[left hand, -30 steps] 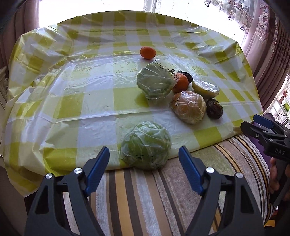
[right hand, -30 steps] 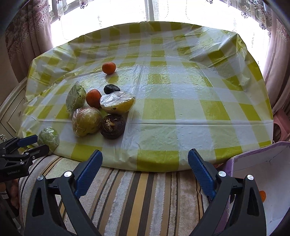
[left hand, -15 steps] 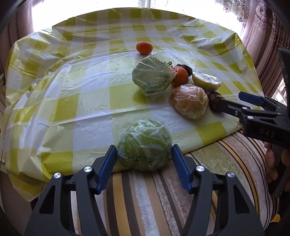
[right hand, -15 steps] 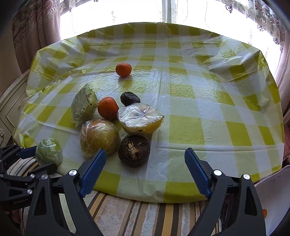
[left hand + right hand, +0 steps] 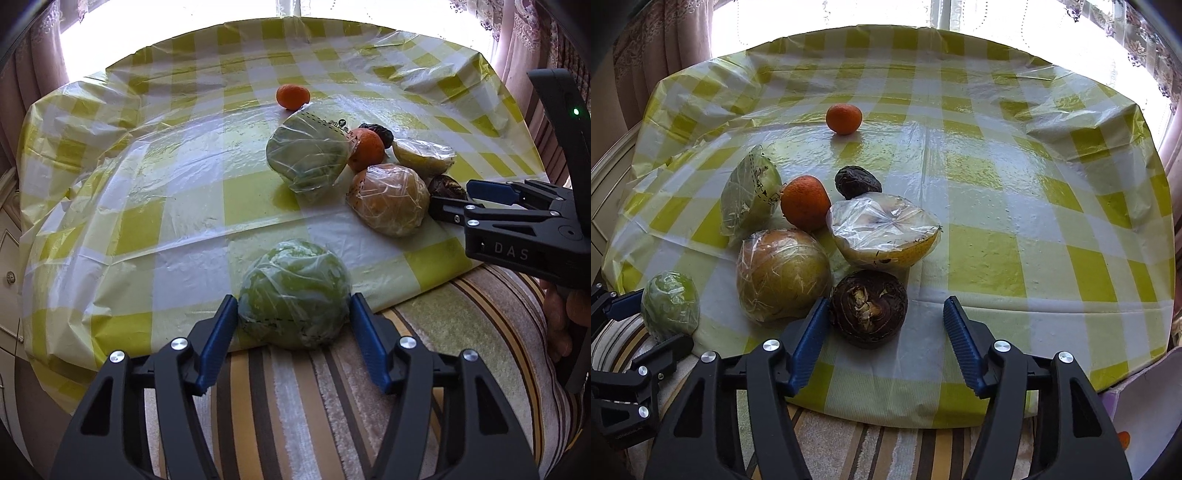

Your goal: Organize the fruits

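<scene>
A: Where the yellow-and-white checked plastic tablecloth point(image 5: 147, 229) ends at the near table edge, we log a round green fruit wrapped in clear film point(image 5: 293, 293). Our left gripper point(image 5: 293, 321) has its blue pads on both sides of it, touching or very nearly so. We cannot tell whether it is truly pinched.

B: Agreed. From the right wrist view we note the right gripper point(image 5: 882, 328) spread wide, its left pad just beside a dark brown, rough round fruit point(image 5: 870, 308), the right pad well clear of it. Nothing is held.

A: Containers: we find only a pale box point(image 5: 1141, 417) at the lower right corner of the right wrist view, off the table. One small orange thing point(image 5: 1124, 438) shows inside; we cannot identify it.

B: Cluster on the cloth, as we read it: a brownish-yellow film-wrapped round fruit point(image 5: 781, 271) touching the dark one's left side; behind them a cut yellow fruit half under film point(image 5: 884, 230); a bare orange mandarin point(image 5: 805, 202); a wrinkled dark small fruit point(image 5: 857, 182); a film-wrapped green half fruit with a label point(image 5: 748, 195) at the left.

A: A second orange mandarin point(image 5: 293, 97) sits alone, farther back.

B: We note a striped cushion point(image 5: 295, 406) under both grippers.
</scene>
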A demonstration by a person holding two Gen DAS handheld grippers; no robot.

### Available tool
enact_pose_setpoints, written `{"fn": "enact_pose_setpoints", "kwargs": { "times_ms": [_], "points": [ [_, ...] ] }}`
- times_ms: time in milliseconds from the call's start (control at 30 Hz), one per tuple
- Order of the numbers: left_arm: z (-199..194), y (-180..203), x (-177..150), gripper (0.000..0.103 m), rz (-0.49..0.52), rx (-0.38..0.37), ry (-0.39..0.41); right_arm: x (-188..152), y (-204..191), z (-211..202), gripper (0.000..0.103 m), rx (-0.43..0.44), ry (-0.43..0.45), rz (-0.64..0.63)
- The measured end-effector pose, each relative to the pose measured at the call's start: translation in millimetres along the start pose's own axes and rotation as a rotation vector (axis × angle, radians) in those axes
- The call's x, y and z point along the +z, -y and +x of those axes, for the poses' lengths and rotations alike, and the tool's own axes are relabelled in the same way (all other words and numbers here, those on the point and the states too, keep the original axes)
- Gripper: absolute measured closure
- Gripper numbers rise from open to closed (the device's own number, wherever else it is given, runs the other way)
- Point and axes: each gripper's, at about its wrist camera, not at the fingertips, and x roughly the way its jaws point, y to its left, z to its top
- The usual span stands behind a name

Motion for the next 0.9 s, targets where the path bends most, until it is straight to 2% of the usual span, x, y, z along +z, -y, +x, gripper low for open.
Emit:
{"fn": "enact_pose_setpoints", "kwargs": {
  "times_ms": [33,100,167,900],
  "points": [
    [0,2,0,0.04,0.009,0.01,-0.001,0,-1,0,0.05,0.007,0.002,-0.006],
    [0,2,0,0.04,0.012,0.013,-0.001,-1,-4,-2,0.059,0.022,0.006,-0.022],
    [0,3,0,0.041,0.009,0.01,0.0,-1,-7,-3,0.062,0.029,0.008,-0.03],
    [-20,8,-1,0.042,0.011,0.044,0.045,-18,14,-32,0.063,0.062,0.029,0.044]
  ]
}}
